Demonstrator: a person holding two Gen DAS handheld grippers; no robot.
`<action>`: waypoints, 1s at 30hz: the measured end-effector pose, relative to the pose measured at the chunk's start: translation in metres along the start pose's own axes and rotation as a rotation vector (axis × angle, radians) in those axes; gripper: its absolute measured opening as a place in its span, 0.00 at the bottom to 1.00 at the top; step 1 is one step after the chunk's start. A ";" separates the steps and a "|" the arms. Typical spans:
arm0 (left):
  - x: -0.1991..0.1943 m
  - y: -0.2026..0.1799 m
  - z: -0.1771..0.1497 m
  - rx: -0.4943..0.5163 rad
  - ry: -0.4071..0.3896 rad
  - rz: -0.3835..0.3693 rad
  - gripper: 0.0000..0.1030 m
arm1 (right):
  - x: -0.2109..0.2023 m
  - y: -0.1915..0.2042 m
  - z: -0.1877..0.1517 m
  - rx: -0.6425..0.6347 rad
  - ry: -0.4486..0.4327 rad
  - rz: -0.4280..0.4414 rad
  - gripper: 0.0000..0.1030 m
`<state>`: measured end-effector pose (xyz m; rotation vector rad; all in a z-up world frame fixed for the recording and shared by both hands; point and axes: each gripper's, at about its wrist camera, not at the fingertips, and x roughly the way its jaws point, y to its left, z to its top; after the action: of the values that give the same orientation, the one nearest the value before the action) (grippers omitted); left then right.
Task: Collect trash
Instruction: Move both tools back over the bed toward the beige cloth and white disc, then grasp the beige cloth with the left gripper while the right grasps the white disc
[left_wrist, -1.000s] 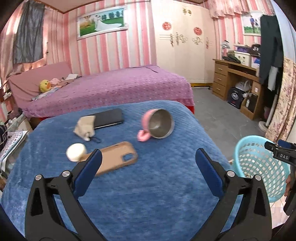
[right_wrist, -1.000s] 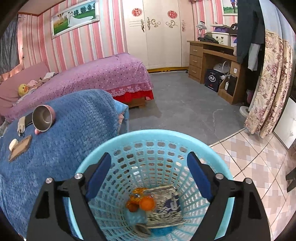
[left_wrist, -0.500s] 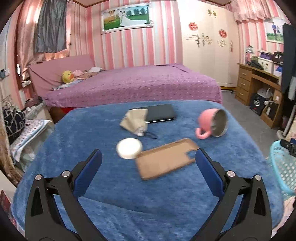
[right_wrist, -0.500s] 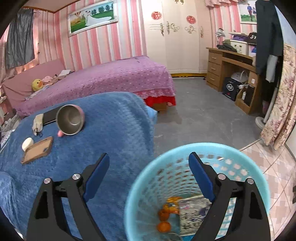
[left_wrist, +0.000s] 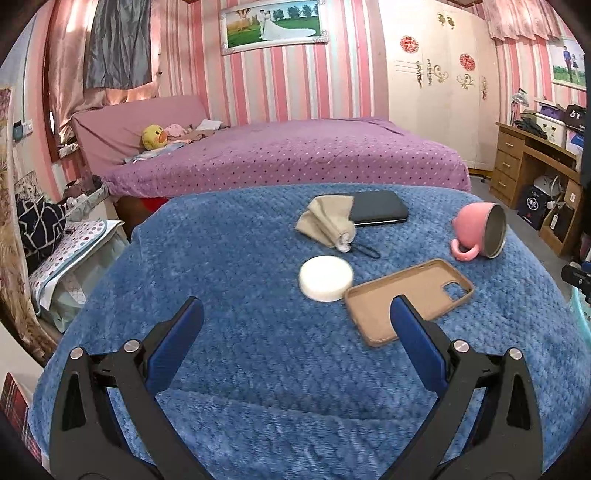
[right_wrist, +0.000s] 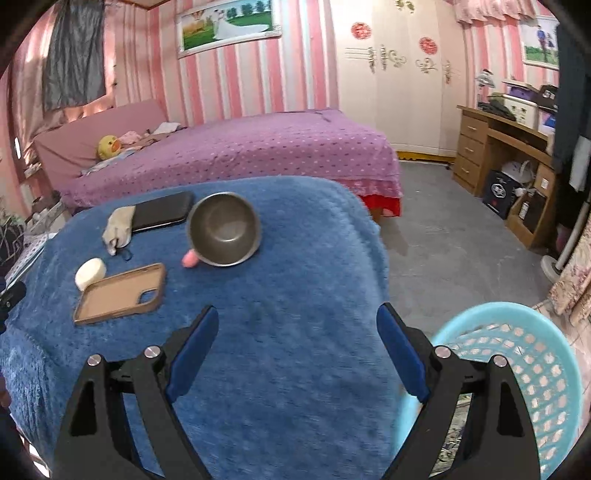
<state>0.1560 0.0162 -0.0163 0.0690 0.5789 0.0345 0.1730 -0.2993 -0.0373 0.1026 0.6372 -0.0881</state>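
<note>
A blue blanket-covered table (left_wrist: 240, 258) holds a white round puck (left_wrist: 325, 277), a tan phone case (left_wrist: 408, 300), a beige pouch (left_wrist: 327, 221), a black phone (left_wrist: 380, 207) and a tipped pink mug (left_wrist: 478, 236). My left gripper (left_wrist: 295, 325) is open and empty above the table's near part. My right gripper (right_wrist: 297, 330) is open and empty above the table's right side (right_wrist: 295, 277). The light blue trash basket (right_wrist: 532, 369) stands on the floor at the lower right of the right wrist view. The mug (right_wrist: 223, 229), case (right_wrist: 120, 293) and puck (right_wrist: 90, 273) show there too.
A purple bed (left_wrist: 288, 155) lies behind the table. A wooden desk (right_wrist: 509, 147) with clutter stands at the right wall. Grey floor (right_wrist: 443, 240) lies between table, bed and desk. A patterned box (left_wrist: 70, 251) sits left of the table.
My right gripper has swung left, from over the basket to over the table. My left gripper has turned left, so the table items now sit at centre right.
</note>
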 end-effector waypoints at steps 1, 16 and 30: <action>0.002 0.003 0.000 -0.001 0.006 0.006 0.95 | 0.002 0.007 0.000 -0.013 0.002 0.005 0.83; 0.036 0.040 0.033 -0.081 0.033 0.025 0.95 | 0.040 0.056 0.032 -0.111 0.027 0.058 0.83; 0.134 -0.010 0.068 -0.018 0.136 -0.035 0.94 | 0.066 0.043 0.031 -0.089 0.051 0.017 0.83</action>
<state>0.3060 0.0092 -0.0332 0.0386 0.7160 0.0101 0.2490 -0.2634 -0.0483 0.0242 0.6907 -0.0409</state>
